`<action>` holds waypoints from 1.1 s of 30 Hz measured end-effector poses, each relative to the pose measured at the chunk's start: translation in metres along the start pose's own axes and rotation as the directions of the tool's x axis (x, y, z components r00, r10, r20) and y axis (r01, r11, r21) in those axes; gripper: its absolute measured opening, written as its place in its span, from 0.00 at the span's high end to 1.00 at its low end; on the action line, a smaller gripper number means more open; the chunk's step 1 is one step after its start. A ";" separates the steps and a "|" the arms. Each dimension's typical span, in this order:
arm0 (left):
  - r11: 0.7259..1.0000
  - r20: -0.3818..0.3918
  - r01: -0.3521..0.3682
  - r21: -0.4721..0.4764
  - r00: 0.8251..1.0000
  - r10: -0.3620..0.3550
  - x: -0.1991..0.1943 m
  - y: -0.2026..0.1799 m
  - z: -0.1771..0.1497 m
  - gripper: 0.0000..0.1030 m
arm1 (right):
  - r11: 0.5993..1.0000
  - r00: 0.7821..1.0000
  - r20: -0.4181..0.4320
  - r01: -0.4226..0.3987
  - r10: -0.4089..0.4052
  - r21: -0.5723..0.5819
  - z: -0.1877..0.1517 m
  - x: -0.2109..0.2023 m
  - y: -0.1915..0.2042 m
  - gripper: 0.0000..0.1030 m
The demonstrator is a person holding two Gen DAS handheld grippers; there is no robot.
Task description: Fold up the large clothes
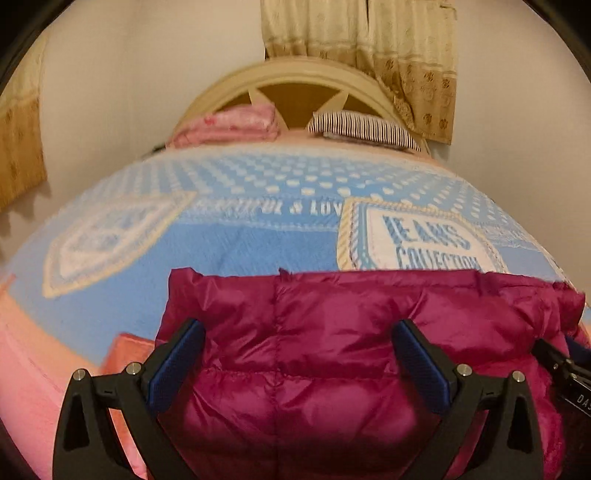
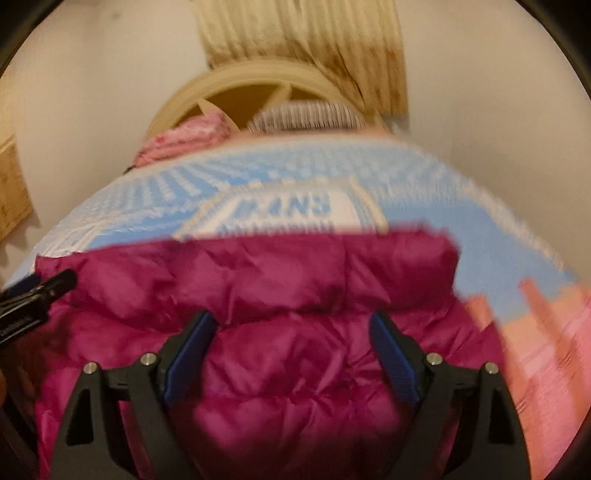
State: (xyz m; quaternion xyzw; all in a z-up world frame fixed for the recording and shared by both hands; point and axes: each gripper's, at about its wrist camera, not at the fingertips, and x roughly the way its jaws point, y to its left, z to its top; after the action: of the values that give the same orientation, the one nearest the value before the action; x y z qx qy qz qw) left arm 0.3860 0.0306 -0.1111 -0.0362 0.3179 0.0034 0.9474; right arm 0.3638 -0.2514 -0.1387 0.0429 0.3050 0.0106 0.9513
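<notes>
I see no container here, only a blue patterned bedspread (image 1: 229,254) with a pink folded pile (image 1: 229,125) and a striped pillow (image 1: 362,127) at twelve o'clock by the headboard (image 1: 295,74). The magenta puffer jacket (image 1: 332,332) lies on the near end of the bed, filling my six o'clock. My left gripper (image 1: 297,362) and right gripper (image 2: 291,354) both stand wide apart over the jacket's quilted panels, clamping nothing.

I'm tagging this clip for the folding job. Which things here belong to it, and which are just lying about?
Part of the job:
- magenta quilted puffer jacket
- left gripper, open
- right gripper, open

Just lying about:
- blue dotted bedspread
- pink folded cloth
- striped pillow
- cream headboard
- beige curtain
</notes>
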 end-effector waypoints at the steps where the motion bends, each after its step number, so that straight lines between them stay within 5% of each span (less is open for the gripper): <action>1: 1.000 -0.004 0.005 -0.006 1.000 -0.005 0.004 0.000 -0.001 0.01 | 1.000 1.000 -0.016 -0.004 0.005 0.027 -0.003 0.006 -0.006 0.14; 20: 0.999 -0.144 0.025 0.044 0.989 -0.018 0.045 -0.020 -0.011 0.01 | 0.997 0.993 -0.096 0.065 -0.061 0.034 -0.012 0.021 -0.004 0.13; 33: 0.998 -0.173 0.001 0.069 0.985 0.011 0.052 -0.023 -0.012 0.01 | 0.995 0.984 -0.151 0.101 -0.098 0.013 -0.014 0.029 -0.002 0.11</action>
State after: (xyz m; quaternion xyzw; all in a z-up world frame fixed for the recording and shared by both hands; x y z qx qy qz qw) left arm 0.4207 0.0058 -0.1507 -0.0029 0.3991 -0.0084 0.9169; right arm 0.3793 -0.2505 -0.1668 0.0367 0.3776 -0.0368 0.9245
